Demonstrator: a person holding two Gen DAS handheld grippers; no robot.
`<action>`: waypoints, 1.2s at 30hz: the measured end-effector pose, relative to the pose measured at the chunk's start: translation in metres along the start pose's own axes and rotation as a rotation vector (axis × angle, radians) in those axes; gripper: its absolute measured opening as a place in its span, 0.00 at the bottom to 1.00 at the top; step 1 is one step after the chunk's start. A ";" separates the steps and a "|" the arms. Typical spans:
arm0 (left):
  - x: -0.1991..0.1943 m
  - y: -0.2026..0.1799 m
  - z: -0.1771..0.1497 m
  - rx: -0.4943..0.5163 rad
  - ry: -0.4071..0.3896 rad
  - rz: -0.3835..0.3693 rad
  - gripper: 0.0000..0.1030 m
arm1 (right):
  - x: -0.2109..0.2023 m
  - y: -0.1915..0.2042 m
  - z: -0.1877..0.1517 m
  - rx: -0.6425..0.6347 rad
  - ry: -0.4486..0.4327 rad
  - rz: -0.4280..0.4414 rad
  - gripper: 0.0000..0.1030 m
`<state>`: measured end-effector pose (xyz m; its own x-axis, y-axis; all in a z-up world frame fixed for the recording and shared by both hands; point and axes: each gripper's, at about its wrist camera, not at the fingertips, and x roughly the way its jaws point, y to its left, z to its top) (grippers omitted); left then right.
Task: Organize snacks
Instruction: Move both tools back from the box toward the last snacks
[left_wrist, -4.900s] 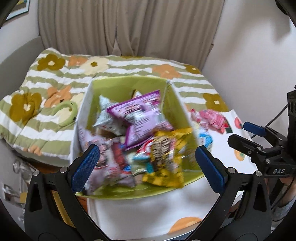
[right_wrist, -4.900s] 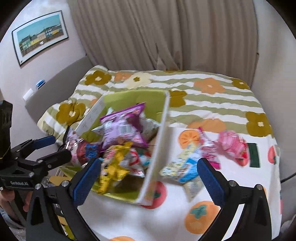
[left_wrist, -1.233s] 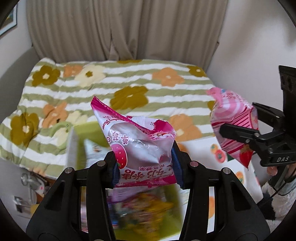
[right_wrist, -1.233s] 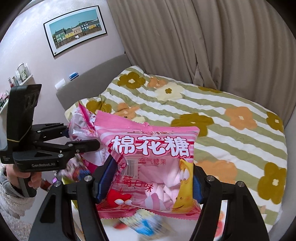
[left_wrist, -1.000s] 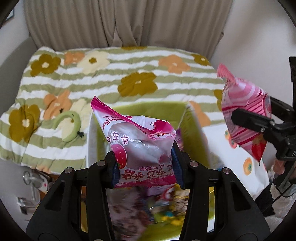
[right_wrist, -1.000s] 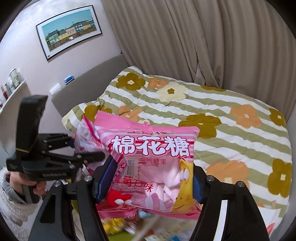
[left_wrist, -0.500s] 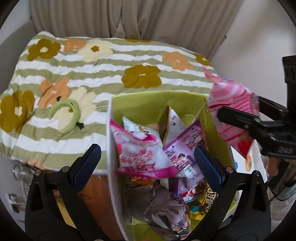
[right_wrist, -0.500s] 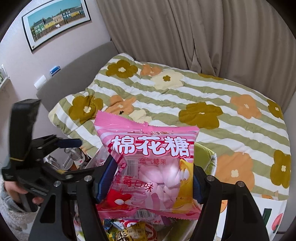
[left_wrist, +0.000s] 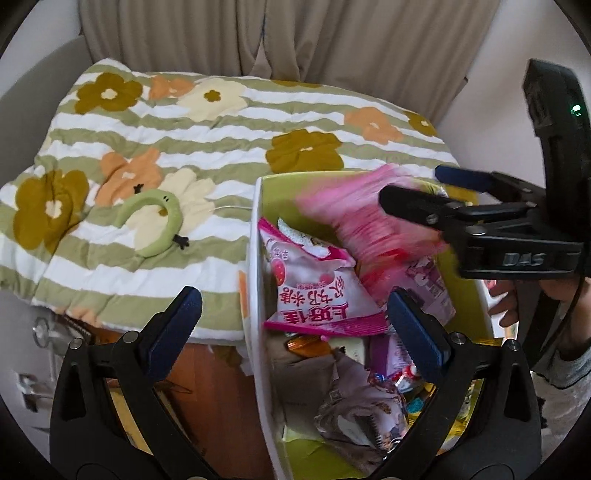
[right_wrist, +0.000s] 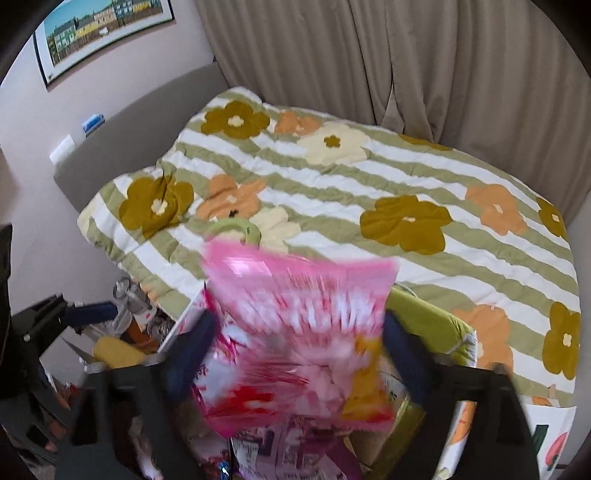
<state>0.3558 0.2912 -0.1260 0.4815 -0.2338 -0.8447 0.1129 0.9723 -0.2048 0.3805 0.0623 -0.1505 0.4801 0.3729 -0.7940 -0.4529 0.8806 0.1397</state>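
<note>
the left hand-held gripper (left_wrist: 295, 325) hangs spread over the green bin (left_wrist: 255, 236); the right hand-held gripper (right_wrist: 295, 350) looks parted around a blurred pink marshmallow bag (right_wrist: 295, 332).

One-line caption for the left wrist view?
Open left tongs above the green bin of snacks; right tongs at a blurred pink bag.

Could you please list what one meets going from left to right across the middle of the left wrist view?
Green curved plush toy on the striped flowered quilt → white wall of the lime-green snack bin → pink-and-white strawberry snack bag → blurred pink marshmallow bag → black right hand-held gripper.
</note>
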 end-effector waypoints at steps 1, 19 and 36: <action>0.000 0.000 -0.001 0.000 -0.001 0.000 0.97 | -0.003 0.000 -0.001 0.002 -0.023 0.005 0.99; -0.052 -0.050 -0.019 0.036 -0.084 0.028 0.97 | -0.084 0.000 -0.040 0.029 -0.135 0.016 0.99; -0.082 -0.208 -0.034 0.081 -0.196 0.006 0.97 | -0.224 -0.105 -0.117 0.129 -0.275 -0.157 1.00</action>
<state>0.2634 0.1083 -0.0314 0.6415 -0.2307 -0.7316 0.1754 0.9726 -0.1529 0.2330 -0.1480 -0.0564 0.7292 0.2789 -0.6249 -0.2669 0.9568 0.1155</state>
